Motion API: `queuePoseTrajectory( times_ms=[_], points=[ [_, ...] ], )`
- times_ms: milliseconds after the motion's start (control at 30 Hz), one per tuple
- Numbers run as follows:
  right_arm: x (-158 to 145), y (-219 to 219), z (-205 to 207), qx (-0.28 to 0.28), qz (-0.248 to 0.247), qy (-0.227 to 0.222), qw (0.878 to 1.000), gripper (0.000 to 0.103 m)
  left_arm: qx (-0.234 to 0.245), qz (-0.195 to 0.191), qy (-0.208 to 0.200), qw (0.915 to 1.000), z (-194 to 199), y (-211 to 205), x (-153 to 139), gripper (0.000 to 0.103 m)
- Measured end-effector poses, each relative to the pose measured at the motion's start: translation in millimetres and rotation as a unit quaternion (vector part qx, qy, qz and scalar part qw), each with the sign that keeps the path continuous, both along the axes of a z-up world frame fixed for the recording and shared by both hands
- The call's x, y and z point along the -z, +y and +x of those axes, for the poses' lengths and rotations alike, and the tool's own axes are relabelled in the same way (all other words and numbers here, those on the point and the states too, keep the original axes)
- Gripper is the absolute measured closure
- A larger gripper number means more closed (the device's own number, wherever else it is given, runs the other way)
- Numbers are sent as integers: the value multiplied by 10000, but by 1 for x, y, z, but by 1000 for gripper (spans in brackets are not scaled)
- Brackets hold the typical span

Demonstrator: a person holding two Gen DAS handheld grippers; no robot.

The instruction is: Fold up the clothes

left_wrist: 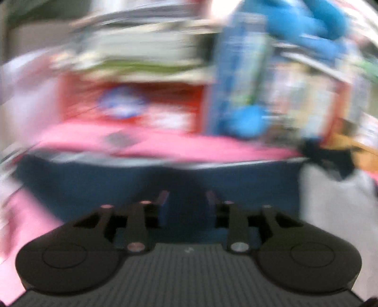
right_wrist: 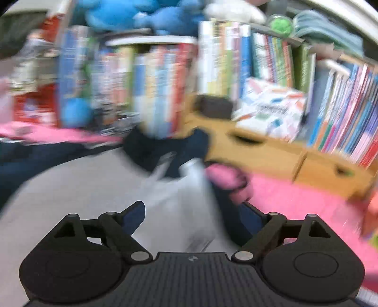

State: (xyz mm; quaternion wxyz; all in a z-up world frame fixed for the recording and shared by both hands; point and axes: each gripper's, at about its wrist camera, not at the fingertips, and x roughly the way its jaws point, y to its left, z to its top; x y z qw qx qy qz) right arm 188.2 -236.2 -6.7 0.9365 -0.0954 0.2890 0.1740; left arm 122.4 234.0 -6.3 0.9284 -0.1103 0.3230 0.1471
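Both views motion-blurred. Left tongs (left_wrist: 187,205) released, blue-padded fingers (left_wrist: 163,207) apart, nothing between them, hanging over dark navy fabric garment (left_wrist: 118,184) that spreads across the near middle of left wrist view. Pale grey fabric garment (left_wrist: 330,200) lies just right of the navy one, touching it. Pink cloth surface (left_wrist: 165,144) runs beyond both and shows at near left. Right tongs (right_wrist: 192,217) released wide, nothing clamped; grey garment under the gap, dark navy cloth by the right finger. Crumpled navy part sits at far edge of the grey piece. Far side: row of colourful upright books (right_wrist: 236,54), blue plush toy (right_wrist: 141,14) on top, tan wooden box (right_wrist: 271,151) far right on the pink surface
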Motion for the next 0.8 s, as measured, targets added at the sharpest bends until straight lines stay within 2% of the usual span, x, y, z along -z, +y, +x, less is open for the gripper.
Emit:
queuePoseTrajectory(
  times_ms=[100,167,267,333,400,433,467,500,533,600,733,800],
  points=[
    [3,5,-62,-494,76,33,9987,12,-1089,-192,124,9938,-11,55,10,59],
    [5,11,-96,-636,27,21,9980,12,-1500,-203,72,9884,-15,80,11,47],
    [8,19,-132,-699,-13,90,9975,12,-1658,-374,242,9851,-4,107,22,41],
    [10,24,-146,-604,-18,192,9980,11,-1694,-406,181,9845,6,116,26,33],
    [12,30,-151,-451,-37,277,9986,11,-1851,-411,152,9817,17,125,29,32],
    [12,32,-153,-382,-32,312,9988,11,-1949,-359,146,9800,22,129,30,34],
    [13,33,-155,-324,20,337,9989,11,-2040,-293,150,9784,26,133,32,63],
    [14,34,-157,-267,71,361,9990,11,-2131,-227,154,9766,30,137,33,84],
    [15,35,-159,-212,129,392,9989,11,-2176,-200,172,9757,33,143,33,101],
    [18,37,-159,-141,287,535,9981,11,-2124,-156,0,9771,41,154,22,101],
    [14,53,-156,-192,238,728,9969,11,-2041,767,-619,9740,59,170,-41,101],
    [10,64,-156,-299,254,725,9966,11,-2064,1001,-573,9716,69,176,-53,101]
  ],
)
